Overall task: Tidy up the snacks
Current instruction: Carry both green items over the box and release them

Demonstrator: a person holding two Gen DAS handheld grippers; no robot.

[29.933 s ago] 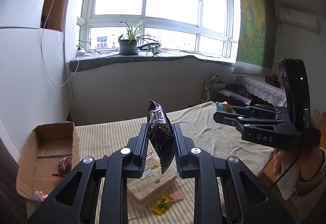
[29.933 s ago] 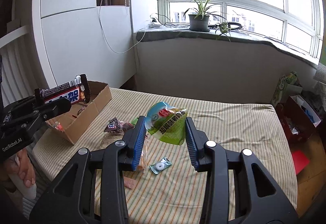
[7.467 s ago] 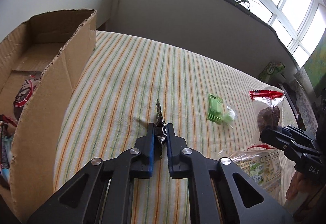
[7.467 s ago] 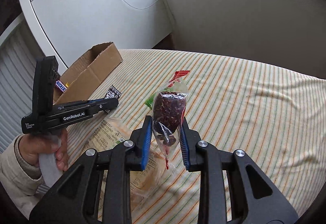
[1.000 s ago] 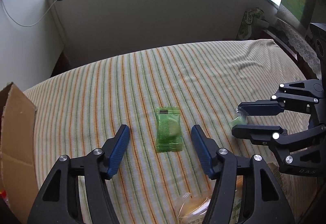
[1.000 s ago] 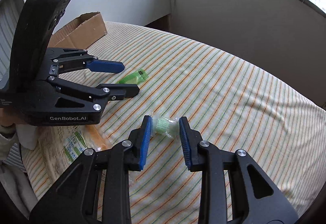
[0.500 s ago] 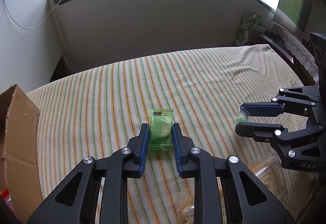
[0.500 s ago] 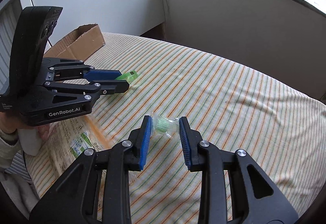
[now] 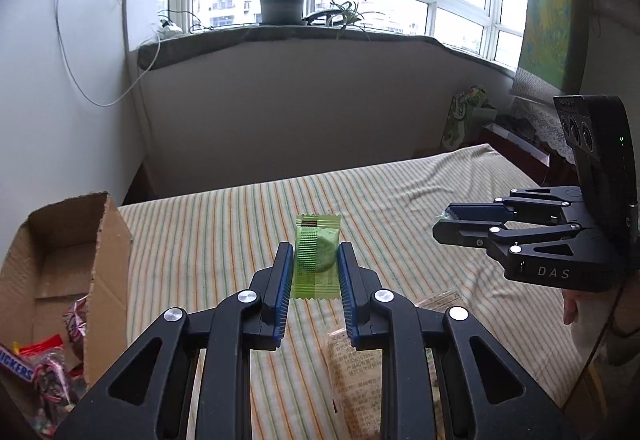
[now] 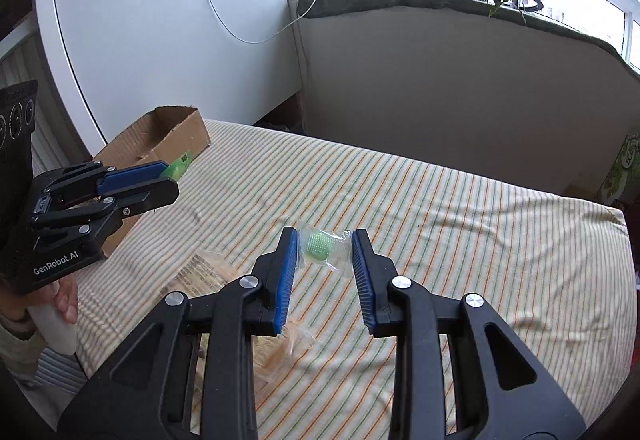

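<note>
- Over the striped bedspread (image 9: 224, 228), two black hand-held grippers with blue pads are raised, one in each of the person's hands, and each carries one snack.
- Left gripper (image 9: 315, 264): its pads are pressed on a flat green foil packet (image 9: 316, 258) with a round pale-green sweet showing through; the packet stands upright between the fingers, clear of the cloth.
- Right gripper (image 10: 324, 246): it pinches a small clear cellophane-wrapped green candy (image 10: 320, 243), crinkled at both ends, held above the bed. From the left wrist view only a sliver of green shows at its tips.
- One open brown cardboard box (image 9: 110, 240) sits at the left edge of the bed. Inside I count a Snickers bar (image 9: 16, 366), a red-edged clear bag (image 9: 48, 356) and a few more wrapped pieces I cannot tell apart.
- One clear bag of pale biscuits with printed text (image 9: 352, 372) lies flat on the bedspread, below and between the two grippers, outside the box.
- On the grey window ledge (image 10: 400, 2) stands one dark pot with a spider plant (image 9: 282, 2), with a smaller trailing plant (image 9: 348, 14) beside it.
- One white cable (image 10: 240, 28) hangs down the white cabinet (image 10: 160, 52) from the ledge.
- One green printed bag (image 9: 466, 112) sits on the floor beyond the far right corner of the bed.
</note>
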